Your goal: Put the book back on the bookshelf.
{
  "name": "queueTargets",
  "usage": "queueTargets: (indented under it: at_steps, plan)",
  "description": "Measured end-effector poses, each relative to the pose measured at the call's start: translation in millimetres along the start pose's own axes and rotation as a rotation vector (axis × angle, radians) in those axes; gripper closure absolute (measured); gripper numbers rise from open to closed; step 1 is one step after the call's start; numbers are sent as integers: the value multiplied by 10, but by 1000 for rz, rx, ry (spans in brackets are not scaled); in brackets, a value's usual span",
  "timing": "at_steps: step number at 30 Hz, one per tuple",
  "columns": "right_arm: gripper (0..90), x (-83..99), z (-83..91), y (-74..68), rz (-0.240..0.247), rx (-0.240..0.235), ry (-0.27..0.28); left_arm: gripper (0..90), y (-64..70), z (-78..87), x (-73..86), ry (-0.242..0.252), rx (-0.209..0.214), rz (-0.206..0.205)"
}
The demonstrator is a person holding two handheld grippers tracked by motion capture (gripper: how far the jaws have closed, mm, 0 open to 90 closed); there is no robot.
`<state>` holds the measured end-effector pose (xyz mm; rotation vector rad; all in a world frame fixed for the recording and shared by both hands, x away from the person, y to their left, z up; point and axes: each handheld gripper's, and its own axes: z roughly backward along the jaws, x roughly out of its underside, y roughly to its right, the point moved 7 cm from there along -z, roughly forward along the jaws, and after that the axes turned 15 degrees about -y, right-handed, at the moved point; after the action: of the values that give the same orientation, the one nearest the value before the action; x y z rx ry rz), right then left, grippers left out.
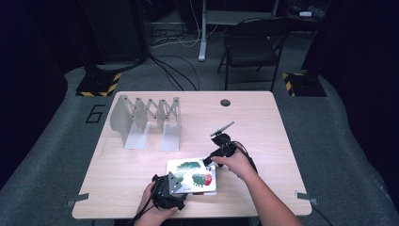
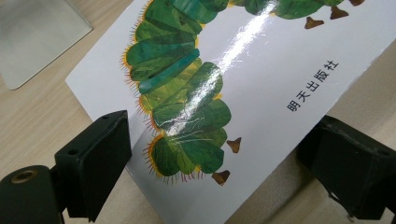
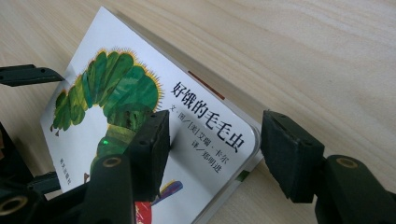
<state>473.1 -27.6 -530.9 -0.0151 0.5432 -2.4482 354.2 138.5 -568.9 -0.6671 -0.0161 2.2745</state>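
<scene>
**Book flat on desk, tongs at opposite ends**

The picture book (image 1: 192, 175) lies flat on the desk (image 1: 254, 122), cover up, close to your edge. Its long axis runs roughly left to right across you, slightly tilted, so the spine end sits a little farther from you than the other end.

Left tongs (image 1: 170, 188): you have them at the book's near-left corner. In the left gripper view the jaws stand wide, one on each side of the corner (image 2: 196, 205), the cover passing between them. I judge them not yet closed on it; whether either pad touches the cover, I cannot tell.

Right tongs (image 1: 210, 161): you have them at the far-right corner, by the spine. In the right gripper view the jaws are also wide. One jaw sits over the cover beside the title (image 3: 205, 123); the other stands off the book's edge over bare desk. The rounded corner (image 3: 250, 135) lies between them.

Key relation: the book runs away from each pair of tongs toward the other, along its long axis. Both hands are about equally near. The caterpillar's green body (image 2: 182, 88) arches along that same axis.

The folding metal rack (image 1: 146, 120) stands well apart, beyond your left tongs.
</scene>
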Motion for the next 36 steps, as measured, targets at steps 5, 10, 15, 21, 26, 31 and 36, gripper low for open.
queueTargets:
  at_steps: [5,10,15,21,26,31,36]
  plan:
    - [427,-14,-20,7,4,-15,-5,97,-5,-2,-4,2,0,-2]
    - [418,-26,-36,10,-3,-30,-9,97,-4,-5,-3,7,2,0]
    - [410,-37,-58,1,2,-47,-10,97,1,-4,-1,9,8,5]
    - [391,-40,-85,-4,-9,-57,-17,97,3,-3,1,10,7,7]
    - [355,-31,-113,-8,-5,-74,-36,97,3,-4,0,12,7,7]
    - [339,-30,-131,-14,-6,-82,-39,97,3,-5,-1,15,6,9]
    - [323,-35,-145,-28,-2,-79,-40,97,3,-5,-1,14,7,9]
